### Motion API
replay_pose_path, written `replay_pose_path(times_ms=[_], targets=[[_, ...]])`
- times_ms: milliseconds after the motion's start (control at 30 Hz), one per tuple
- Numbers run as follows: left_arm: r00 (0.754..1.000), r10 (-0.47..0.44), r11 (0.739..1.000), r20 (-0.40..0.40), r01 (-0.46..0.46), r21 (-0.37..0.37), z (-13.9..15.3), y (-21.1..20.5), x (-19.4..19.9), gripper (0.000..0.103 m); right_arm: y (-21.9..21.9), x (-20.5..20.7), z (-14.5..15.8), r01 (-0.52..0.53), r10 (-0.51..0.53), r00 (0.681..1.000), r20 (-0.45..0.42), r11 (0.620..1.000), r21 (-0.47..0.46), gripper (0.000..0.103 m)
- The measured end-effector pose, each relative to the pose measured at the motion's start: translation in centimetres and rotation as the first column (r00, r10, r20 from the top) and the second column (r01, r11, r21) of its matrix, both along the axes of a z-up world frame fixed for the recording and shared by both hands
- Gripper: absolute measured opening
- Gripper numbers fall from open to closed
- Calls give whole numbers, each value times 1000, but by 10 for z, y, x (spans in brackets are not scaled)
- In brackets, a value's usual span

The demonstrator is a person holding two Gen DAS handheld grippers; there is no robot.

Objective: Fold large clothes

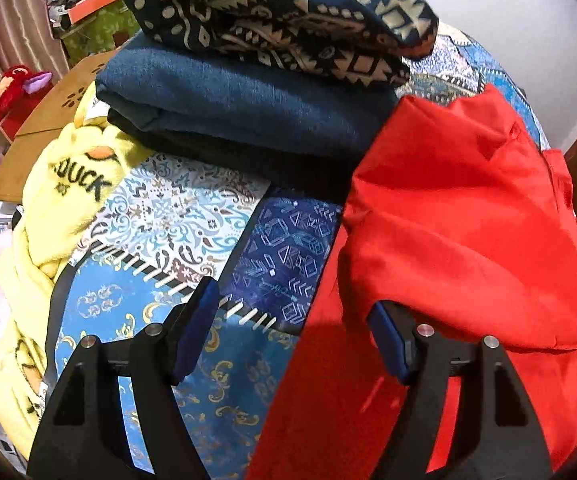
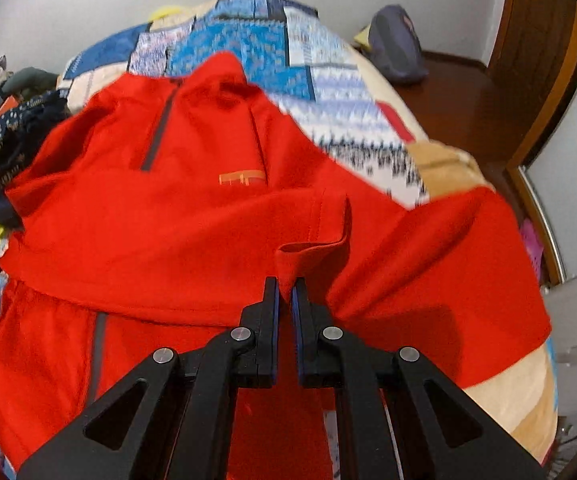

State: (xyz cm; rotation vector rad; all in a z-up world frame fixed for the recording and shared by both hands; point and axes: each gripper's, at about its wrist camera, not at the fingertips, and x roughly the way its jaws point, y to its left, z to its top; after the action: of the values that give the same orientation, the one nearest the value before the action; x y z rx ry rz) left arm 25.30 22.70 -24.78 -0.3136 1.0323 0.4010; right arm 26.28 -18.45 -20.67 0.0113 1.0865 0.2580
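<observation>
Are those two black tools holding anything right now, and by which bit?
The right tool pinches the red jacket by a sleeve cuff edge. The left tool is open, holding nothing.

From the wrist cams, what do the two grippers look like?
Both match: the left gripper and right gripper have matte black angular linkage arms with triangular cutouts, round silver pivot pins, and flat fingers faced with dark blue pads. No cables, markings or sleeves show.

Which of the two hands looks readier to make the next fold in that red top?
The right. Its gripper is already shut on a fold of the red top, so it can probably carry that flap across. The left gripper has open jaws holding nothing at the garment's edge.
</observation>
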Motion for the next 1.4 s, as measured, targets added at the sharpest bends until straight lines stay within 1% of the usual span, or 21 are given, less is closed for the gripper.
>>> replay_pose_path(times_ms=[167,300,367,500,633,700,733,767,800,833,867,933,1000,1067,1100,1267,1333,1400], targets=[[1000,-20,999,-19,19,-39,-7,3,-5,73,1,-10,-3,-25,23,999,-42,999,-48,9],[997,-66,998,-30,66,-24,0,-5,-9,73,-4,-16,3,-17,13,998,-56,996,-82,11],[995,-100,995,-26,100,-4,10,-12,-13,73,-8,-19,10,-10,5,999,-46,995,-101,11],[984,-177,983,9,176,43,39,-29,-21,73,-18,-25,25,6,-7,1000,-7,997,-75,11],[971,-236,968,41,232,92,65,-47,-20,73,-34,-29,40,55,-52,997,51,996,-73,11],[963,-263,961,64,255,110,77,-58,-17,73,-49,-29,47,94,-89,993,74,993,-69,13],[958,-277,957,78,268,115,84,-65,-15,73,-54,-28,48,112,-107,991,78,992,-65,18],[951,-294,952,92,282,118,91,-72,-12,73,-65,-27,50,143,-138,987,85,988,-56,27],[946,-307,948,104,294,120,96,-79,-9,73,-70,-26,51,165,-161,983,89,985,-49,32],[938,-326,942,116,312,120,101,-87,-4,73,-82,-26,51,204,-200,975,93,978,-34,42],[931,-343,937,125,329,121,105,-96,1,73,-91,-26,50,236,-233,968,93,972,-18,46],[916,-377,924,134,362,124,110,-113,11,73,-114,-24,45,300,-301,951,69,954,25,46],[905,-403,913,134,388,125,112,-129,20,73,-136,-21,34,357,-359,933,9,932,68,46],[890,-438,897,129,424,124,110,-149,32,73,-152,-21,26,403,-402,915,-40,908,111,46],[885,-448,892,128,434,124,110,-155,35,73,-165,-20,17,439,-433,898,-76,887,140,46],[851,-513,857,115,502,113,99,-192,55,73,-208,-17,-22,575,-533,816,-224,790,214,46],[842,-529,848,106,519,107,94,-202,61,73,-221,-16,-35,614,-553,786,-277,749,247,46],[838,-537,843,96,529,99,88,-208,66,73,-233,-14,-50,657,-575,751,-325,699,282,46]])
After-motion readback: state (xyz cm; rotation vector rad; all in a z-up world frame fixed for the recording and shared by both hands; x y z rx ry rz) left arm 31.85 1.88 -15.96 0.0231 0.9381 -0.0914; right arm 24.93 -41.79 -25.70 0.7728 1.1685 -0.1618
